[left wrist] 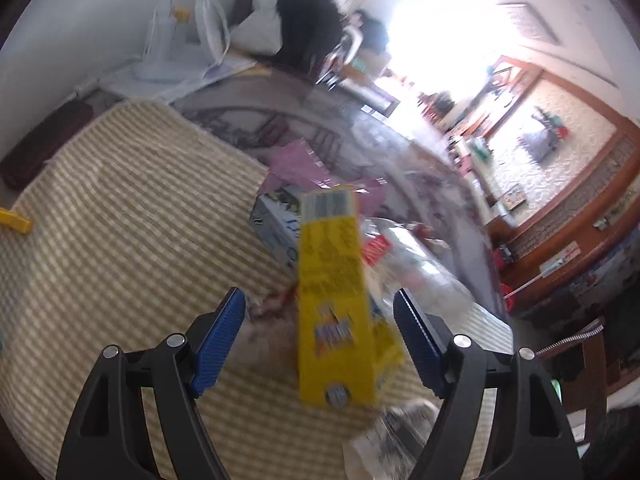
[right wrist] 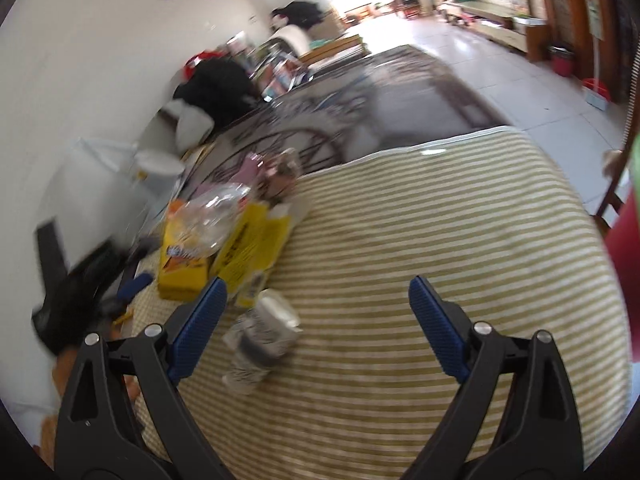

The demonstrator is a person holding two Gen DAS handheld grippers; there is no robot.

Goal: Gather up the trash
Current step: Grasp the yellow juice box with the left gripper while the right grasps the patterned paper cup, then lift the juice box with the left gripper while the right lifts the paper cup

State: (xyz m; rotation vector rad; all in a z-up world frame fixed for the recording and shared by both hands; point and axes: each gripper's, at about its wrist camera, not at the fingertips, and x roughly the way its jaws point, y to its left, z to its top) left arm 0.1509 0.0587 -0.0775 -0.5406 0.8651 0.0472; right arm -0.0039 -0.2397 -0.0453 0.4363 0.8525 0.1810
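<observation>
In the left wrist view a tall yellow carton (left wrist: 334, 280) stands between the wide-open fingers of my left gripper (left wrist: 320, 320), touching neither pad. Behind it lie a pale blue box (left wrist: 276, 228), a clear plastic bottle (left wrist: 404, 260) and a pink wrapper (left wrist: 300, 164). In the right wrist view my right gripper (right wrist: 316, 312) is open and empty over the striped mat (right wrist: 440, 240). A crumpled grey-white wrapper (right wrist: 260, 340) lies just right of its left finger. Yellow cartons (right wrist: 240, 248) and a clear bottle (right wrist: 212, 212) pile up at the mat's left edge.
The mat (left wrist: 120, 220) lies on a patterned rug (right wrist: 360, 100). A white fan (left wrist: 168, 40) and dark bags (left wrist: 308, 24) stand along the wall. A black object (right wrist: 80, 288) lies left of the pile. A wooden chair (left wrist: 588, 364) is at the right.
</observation>
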